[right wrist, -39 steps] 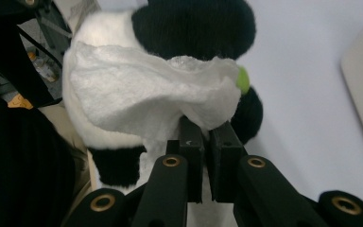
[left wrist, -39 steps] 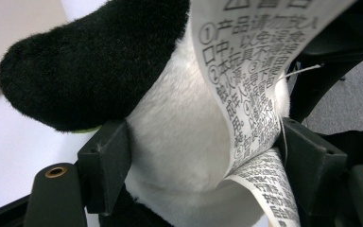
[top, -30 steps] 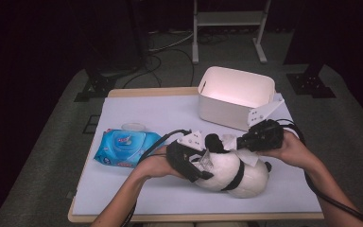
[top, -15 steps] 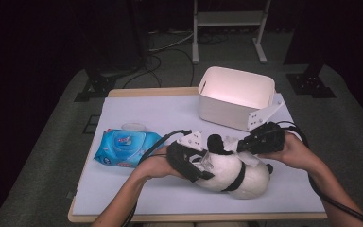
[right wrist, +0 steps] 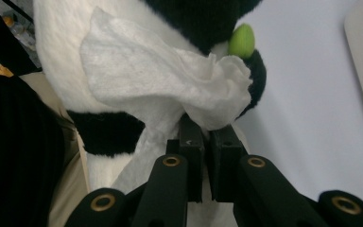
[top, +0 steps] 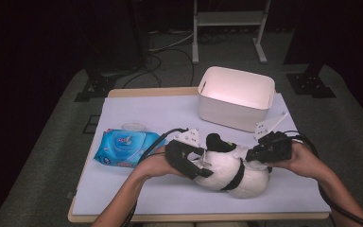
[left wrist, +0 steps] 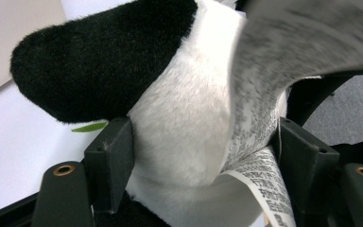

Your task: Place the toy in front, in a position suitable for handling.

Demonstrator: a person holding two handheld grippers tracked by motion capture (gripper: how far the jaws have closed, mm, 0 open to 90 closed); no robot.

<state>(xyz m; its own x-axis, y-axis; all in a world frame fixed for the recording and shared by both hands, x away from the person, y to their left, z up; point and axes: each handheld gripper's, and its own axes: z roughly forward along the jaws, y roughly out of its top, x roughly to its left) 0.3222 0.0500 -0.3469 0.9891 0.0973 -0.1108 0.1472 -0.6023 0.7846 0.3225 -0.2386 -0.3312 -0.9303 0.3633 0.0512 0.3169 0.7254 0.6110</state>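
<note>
A black-and-white panda plush (top: 227, 172) lies on the table's near half. My left gripper (top: 202, 169) is shut on it from the left; in the left gripper view both pads press into the white fur (left wrist: 184, 118), with a printed fabric label (left wrist: 260, 146) caught against the right pad. My right gripper (top: 254, 158) comes in from the right and is shut on a crumpled white wipe (right wrist: 165, 80). The wipe rests against the plush's fur beside a black patch and a small green piece (right wrist: 242, 41).
A blue pack of wet wipes (top: 125, 147) lies left of the plush. A white bin (top: 236, 97) stands at the back right of the pale table top (top: 146, 113). Cables trail from both grippers toward the near edge.
My right gripper has come down a little with the wipe, closer onto the plush. The left gripper and the plush have stayed where they were.
</note>
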